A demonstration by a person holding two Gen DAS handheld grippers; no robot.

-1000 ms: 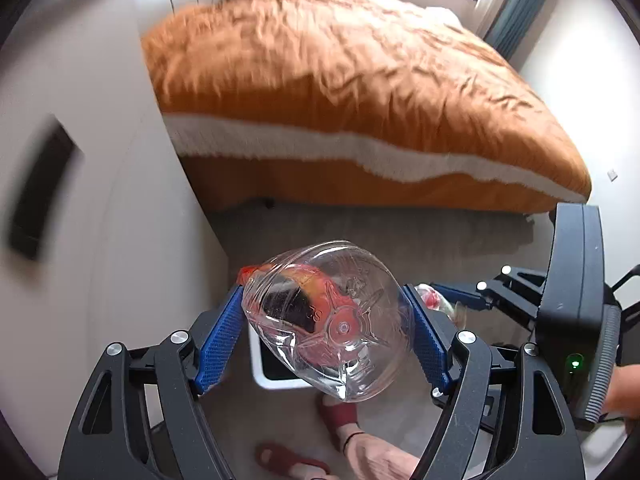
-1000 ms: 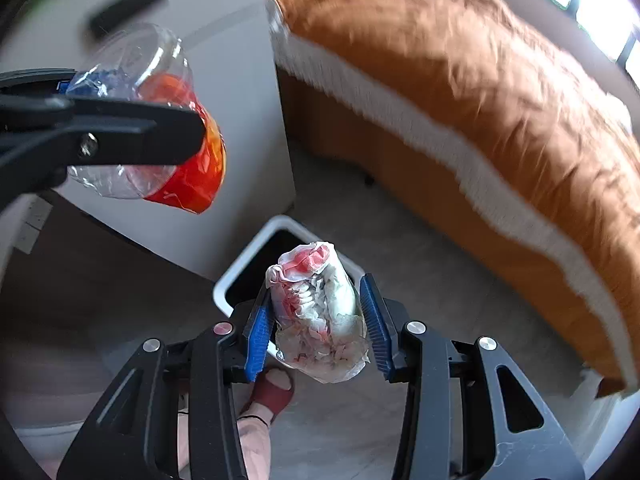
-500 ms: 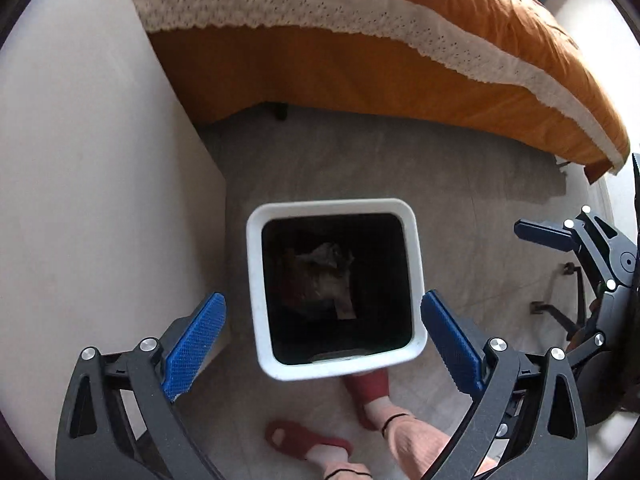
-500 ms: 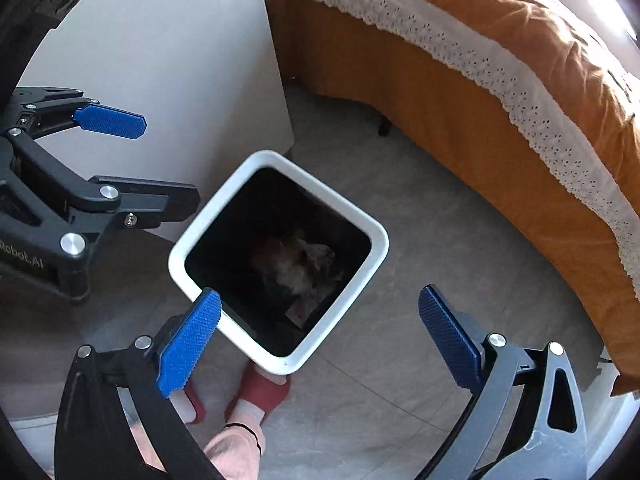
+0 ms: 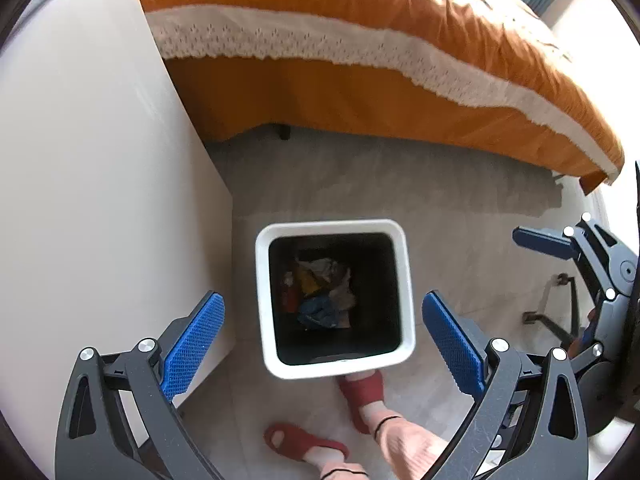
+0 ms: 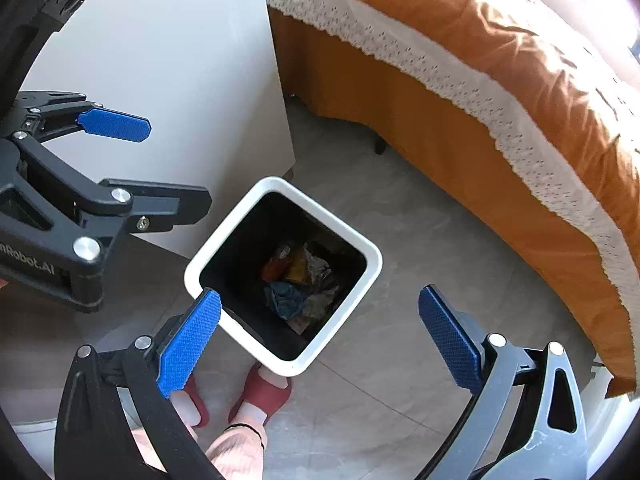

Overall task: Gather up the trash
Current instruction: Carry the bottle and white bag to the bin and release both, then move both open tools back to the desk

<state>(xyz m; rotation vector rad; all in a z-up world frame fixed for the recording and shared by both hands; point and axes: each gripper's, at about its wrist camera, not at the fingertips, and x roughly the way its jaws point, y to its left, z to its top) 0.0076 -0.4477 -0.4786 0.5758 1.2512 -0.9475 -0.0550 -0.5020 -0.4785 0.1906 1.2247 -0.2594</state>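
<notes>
A: A second ago the left gripper (image 5: 322, 340) held a clear plastic bottle and the right gripper (image 6: 318, 328) held a crumpled wrapper. Now both stand with jaws wide and nothing between them, and both have come lower over the bin (image 5: 406, 280).

B: So both pieces were let go?

A: I think so. They are gone from the jaws, and the trash (image 5: 320, 292) lies at the bottom of the bin. For this round the drop looks done; what is still to collect I cannot see here.

B: Where is the bin, going from the left?

A: In the left wrist view the white cabinet (image 5: 100, 180) fills the left side, the bin is at lower centre on the floor (image 5: 460, 200), and the bed (image 5: 360, 40) runs across the top.

B: And the trash itself?

A: Crumpled pieces, white, yellow, blue and red-orange (image 6: 298, 280). The clear bottle I cannot pick out with certainty in the dark inside.
</notes>
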